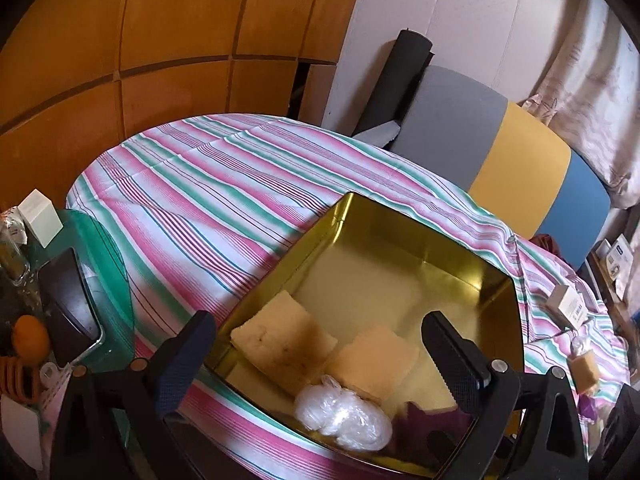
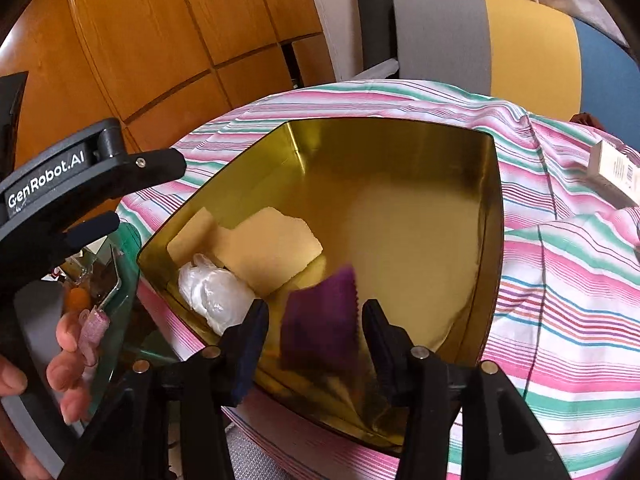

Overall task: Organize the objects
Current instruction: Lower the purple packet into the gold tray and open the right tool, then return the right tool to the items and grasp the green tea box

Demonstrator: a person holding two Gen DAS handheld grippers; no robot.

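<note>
A gold tin [image 1: 400, 216] stands open on the striped tablecloth [image 1: 200, 184]. In it lie two yellow sponges [image 1: 280, 336] [image 1: 376, 356] and a crumpled clear plastic bag [image 1: 344, 416]. My left gripper [image 1: 320, 328] hangs wide open above the tin's near side, with nothing gripped. In the right wrist view my right gripper [image 2: 316, 308] is over the tin [image 2: 392, 124], with a blurred purple cloth piece [image 2: 320, 320] between its fingers. The pads do not press on it. The bag [image 2: 216, 296] and a sponge [image 2: 272, 244] lie to its left.
A small white carton [image 1: 570, 306] and a wrapped sponge [image 1: 586, 364] lie on the cloth right of the tin. A glass side table [image 1: 108, 248] at left holds a phone [image 1: 68, 304] and an orange [image 1: 30, 336]. A grey, yellow and blue chair [image 1: 520, 160] stands behind. A hand [image 2: 60, 360] holds the left gripper.
</note>
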